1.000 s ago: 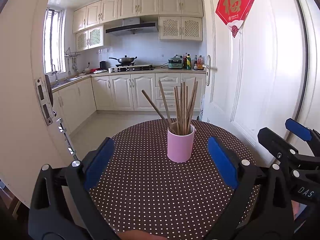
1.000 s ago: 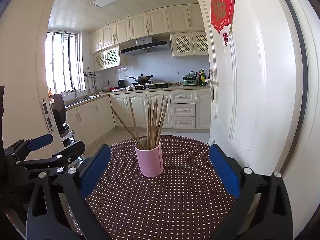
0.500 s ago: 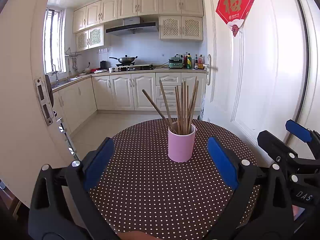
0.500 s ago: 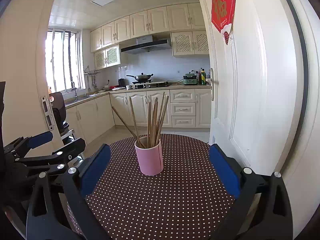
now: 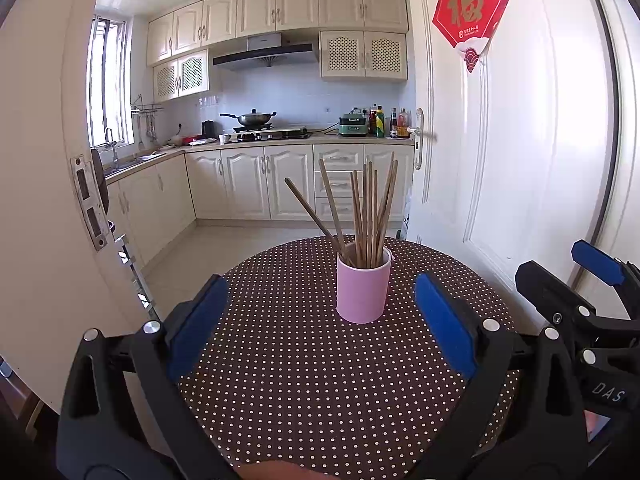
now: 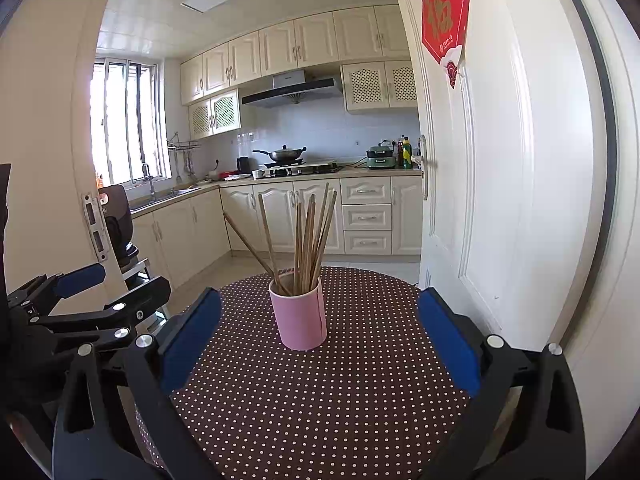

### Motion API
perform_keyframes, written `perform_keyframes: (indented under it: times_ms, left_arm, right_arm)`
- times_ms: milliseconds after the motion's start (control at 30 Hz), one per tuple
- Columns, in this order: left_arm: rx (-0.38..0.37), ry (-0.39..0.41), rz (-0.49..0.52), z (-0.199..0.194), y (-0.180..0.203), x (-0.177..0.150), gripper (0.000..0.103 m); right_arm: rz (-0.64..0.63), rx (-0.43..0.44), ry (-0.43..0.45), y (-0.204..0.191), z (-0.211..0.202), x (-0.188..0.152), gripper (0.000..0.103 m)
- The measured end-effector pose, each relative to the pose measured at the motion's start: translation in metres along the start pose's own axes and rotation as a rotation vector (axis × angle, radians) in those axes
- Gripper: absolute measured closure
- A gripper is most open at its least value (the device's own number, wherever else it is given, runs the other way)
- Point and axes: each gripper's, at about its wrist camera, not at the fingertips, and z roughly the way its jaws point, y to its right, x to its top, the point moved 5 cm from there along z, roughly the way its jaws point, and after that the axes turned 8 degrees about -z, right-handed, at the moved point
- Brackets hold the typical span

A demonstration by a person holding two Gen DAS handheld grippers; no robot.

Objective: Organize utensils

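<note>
A pink cup [image 5: 363, 289] [image 6: 299, 315] stands upright on a round table with a brown polka-dot cloth [image 5: 312, 380] [image 6: 332, 396]. Several wooden chopsticks [image 5: 370, 208] [image 6: 310, 236] stand in it, one leaning far left. My left gripper [image 5: 320, 320] hangs open in front of the cup, nothing between its blue pads. My right gripper [image 6: 318, 332] is open too, level with the cup and nearer me. In the left wrist view the right gripper [image 5: 576, 280] shows at the right edge; in the right wrist view the left gripper [image 6: 100, 292] shows at the left.
A white door [image 5: 520, 160] with a red paper ornament [image 5: 472, 8] stands close on the table's right. A door frame with metal latch plates [image 5: 90, 204] is at the left. Kitchen cabinets [image 5: 260, 184] and a stove with a wok [image 5: 252, 118] lie beyond.
Both views have risen slightly, so the cup sits a little lower in the frames. Both grippers stay open and empty.
</note>
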Motion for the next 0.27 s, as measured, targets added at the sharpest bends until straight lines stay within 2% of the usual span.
perform_keyframes:
  times_ms: [267]
  left_arm:
    - [0.001, -0.004, 0.001, -0.0004, 0.0006, -0.0002, 0.010]
  right_arm:
    - [0.003, -0.001, -0.004, 0.0017, 0.0004, -0.0005, 0.008]
